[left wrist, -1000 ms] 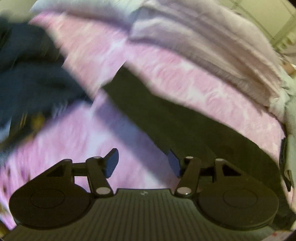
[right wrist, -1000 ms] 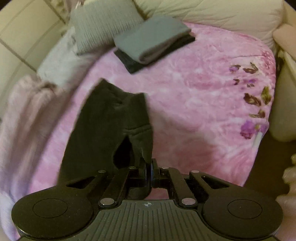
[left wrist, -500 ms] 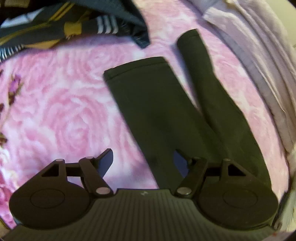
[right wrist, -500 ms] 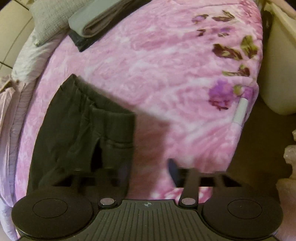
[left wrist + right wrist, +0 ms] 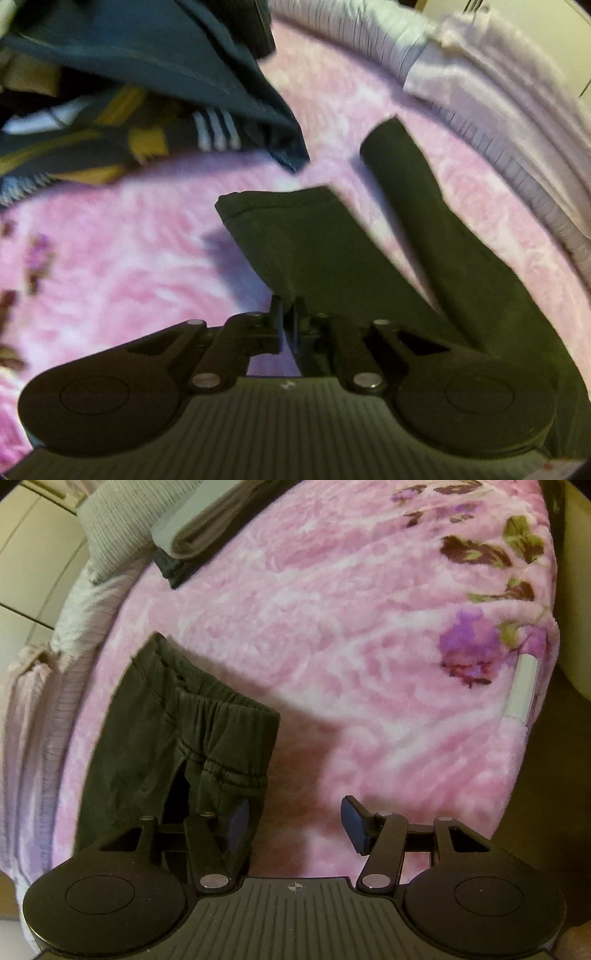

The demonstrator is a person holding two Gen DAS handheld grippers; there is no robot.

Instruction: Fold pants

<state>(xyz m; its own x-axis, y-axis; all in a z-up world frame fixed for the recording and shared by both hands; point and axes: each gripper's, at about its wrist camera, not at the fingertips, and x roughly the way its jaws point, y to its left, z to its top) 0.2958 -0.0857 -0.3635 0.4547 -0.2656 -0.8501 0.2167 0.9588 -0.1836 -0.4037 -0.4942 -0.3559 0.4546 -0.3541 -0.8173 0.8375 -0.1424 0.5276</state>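
pants [image 5: 314,251] on pink blanket [image 5: 351,627], left jaws pinching leg, right jaws open

Left gripper [image 5: 288,314] angled downward, jaws closed; right gripper [image 5: 295,821] angled downward, jaws wide apart.

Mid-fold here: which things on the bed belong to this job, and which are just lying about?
Part of the job:
- dark pants, spread on the pink blanket
- left gripper, shut on the pants' edge
- right gripper, open beside the waistband

Lying about:
- striped garment pile
- folded grey clothes
- grey knit pillow
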